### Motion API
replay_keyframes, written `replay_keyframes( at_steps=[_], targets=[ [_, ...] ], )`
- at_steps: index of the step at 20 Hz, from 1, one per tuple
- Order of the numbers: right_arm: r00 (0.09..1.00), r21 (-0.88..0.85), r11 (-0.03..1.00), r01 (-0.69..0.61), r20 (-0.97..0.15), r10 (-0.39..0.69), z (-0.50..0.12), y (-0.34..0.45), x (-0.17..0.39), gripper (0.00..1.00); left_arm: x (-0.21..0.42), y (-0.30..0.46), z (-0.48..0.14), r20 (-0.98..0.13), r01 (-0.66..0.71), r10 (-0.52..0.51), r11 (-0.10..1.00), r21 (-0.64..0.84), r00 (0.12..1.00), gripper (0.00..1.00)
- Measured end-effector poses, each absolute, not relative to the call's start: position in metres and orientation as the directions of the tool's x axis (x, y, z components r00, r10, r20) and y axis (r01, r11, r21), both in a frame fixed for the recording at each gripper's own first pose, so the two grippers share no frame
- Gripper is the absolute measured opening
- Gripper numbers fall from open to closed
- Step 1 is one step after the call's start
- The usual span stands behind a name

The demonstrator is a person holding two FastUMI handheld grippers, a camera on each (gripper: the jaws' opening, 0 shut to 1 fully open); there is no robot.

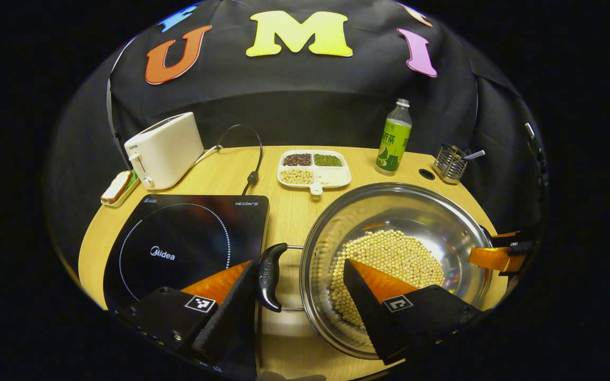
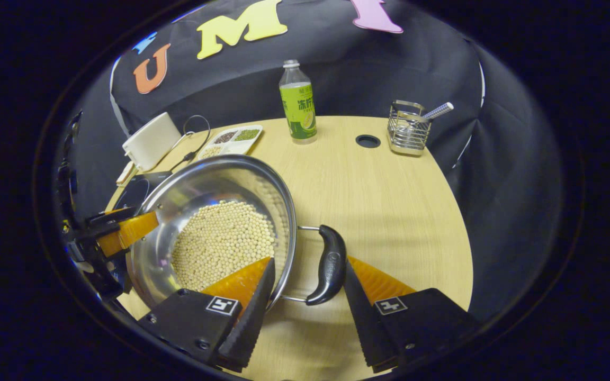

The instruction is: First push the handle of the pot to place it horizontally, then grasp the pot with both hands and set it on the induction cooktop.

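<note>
Pale wood bench (image 2: 389, 211) carries everything. The steel pot (image 1: 421, 222), holding pale beans (image 1: 389, 259), sits on it just right of the black induction cooktop (image 1: 178, 238). Behind the pot stand a white toaster (image 1: 164, 151), a divided dish of beans (image 1: 314, 168), a green bottle (image 1: 394, 140) and a wire holder (image 1: 450, 163). The left gripper (image 1: 299, 288) is spread wide, straddling the pot's left handle (image 1: 270, 275) and rim. The right gripper (image 2: 307, 288) is wide too, around the other handle (image 2: 330, 264), neither pressing.
</note>
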State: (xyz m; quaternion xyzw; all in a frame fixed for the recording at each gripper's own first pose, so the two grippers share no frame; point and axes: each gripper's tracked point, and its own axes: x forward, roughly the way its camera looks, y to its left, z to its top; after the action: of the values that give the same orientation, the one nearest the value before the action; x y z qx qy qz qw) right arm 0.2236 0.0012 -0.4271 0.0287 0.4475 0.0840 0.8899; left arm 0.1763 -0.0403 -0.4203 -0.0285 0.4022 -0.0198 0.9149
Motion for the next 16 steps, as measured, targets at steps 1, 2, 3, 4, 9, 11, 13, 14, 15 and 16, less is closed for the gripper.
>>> replay_keyframes(
  at_steps=[1,2,3,4,9,11,13,14,15,16],
  targets=[
    [0.578,0.125,0.984,-0.127,-0.797,0.176,-0.429,0.001,0.225,0.78,0.177,-0.040,-0.422,-0.742,0.005,-0.058,0.997,-0.074,0.668,0.98],
    [0.572,0.124,0.984,-0.129,-0.801,0.176,-0.431,0.002,0.225,0.78,0.181,-0.040,-0.421,-0.735,0.007,-0.058,0.997,-0.072,0.676,0.98],
    [0.566,0.122,0.984,-0.129,-0.806,0.174,-0.432,0.002,0.226,0.78,0.181,-0.040,-0.424,-0.742,0.005,-0.052,0.998,-0.065,0.669,0.98],
    [0.563,0.117,0.985,-0.123,-0.809,0.166,-0.432,0.002,0.226,0.77,0.183,-0.038,-0.424,-0.743,0.005,-0.038,0.999,-0.047,0.668,0.96],
    [0.523,0.108,0.990,-0.095,-0.841,0.142,-0.434,0.001,0.225,0.71,0.184,-0.027,-0.428,-0.755,-0.020,0.014,1.000,0.001,0.656,0.71],
    [0.516,0.105,0.991,-0.084,-0.846,0.133,-0.435,0.001,0.225,0.69,0.184,-0.027,-0.429,-0.761,-0.014,0.014,1.000,0.007,0.649,0.69],
    [0.511,0.107,0.991,-0.075,-0.849,0.130,-0.434,0.001,0.226,0.66,0.184,-0.027,-0.428,-0.767,-0.021,0.016,1.000,0.003,0.642,0.67],
    [0.511,0.108,0.992,-0.064,-0.851,0.126,-0.434,0.001,0.226,0.64,0.184,-0.027,-0.427,-0.769,-0.024,0.016,1.000,0.000,0.639,0.66],
    [0.516,0.115,0.992,-0.058,-0.847,0.128,-0.432,0.001,0.227,0.62,0.184,-0.027,-0.429,-0.775,-0.025,0.016,1.000,0.001,0.632,0.64],
    [0.519,0.120,0.991,-0.058,-0.845,0.133,-0.431,0.001,0.228,0.58,0.184,-0.027,-0.429,-0.778,-0.023,0.018,1.000,0.005,0.628,0.74]
  ],
)
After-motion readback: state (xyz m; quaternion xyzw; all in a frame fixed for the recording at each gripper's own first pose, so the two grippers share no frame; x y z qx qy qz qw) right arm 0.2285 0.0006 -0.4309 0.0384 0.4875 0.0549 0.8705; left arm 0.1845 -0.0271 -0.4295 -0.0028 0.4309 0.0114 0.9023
